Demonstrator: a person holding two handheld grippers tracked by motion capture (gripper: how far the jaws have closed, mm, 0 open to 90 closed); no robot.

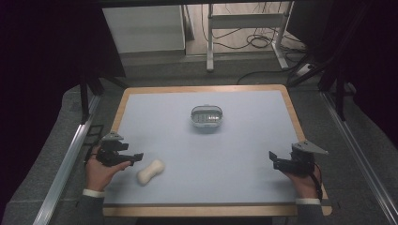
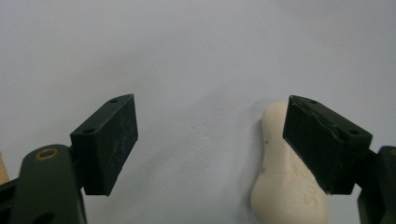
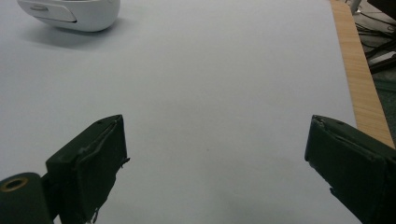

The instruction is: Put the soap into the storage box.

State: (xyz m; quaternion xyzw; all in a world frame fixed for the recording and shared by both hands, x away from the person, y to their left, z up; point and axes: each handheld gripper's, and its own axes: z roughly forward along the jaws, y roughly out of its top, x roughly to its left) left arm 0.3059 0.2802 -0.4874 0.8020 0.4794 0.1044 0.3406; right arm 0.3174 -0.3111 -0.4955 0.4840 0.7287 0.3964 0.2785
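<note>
The high camera is looking forward and down from above the person's side, taking in the whole counter (image 1: 244, 140) from well back. The left gripper view is riding low and close, looking along its jaws at the cream peanut-shaped piece (image 2: 280, 186), which the high view is sharing (image 1: 151, 172). The right gripper view is skimming the counter toward the grey basket (image 3: 74, 14), also sitting mid-counter from above (image 1: 206, 117).

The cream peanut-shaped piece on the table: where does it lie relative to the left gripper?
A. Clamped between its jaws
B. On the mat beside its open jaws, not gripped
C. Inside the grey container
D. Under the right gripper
B: the cream peanut-shaped piece lies on the mat beside the open left gripper, nothing between its jaws.
</note>
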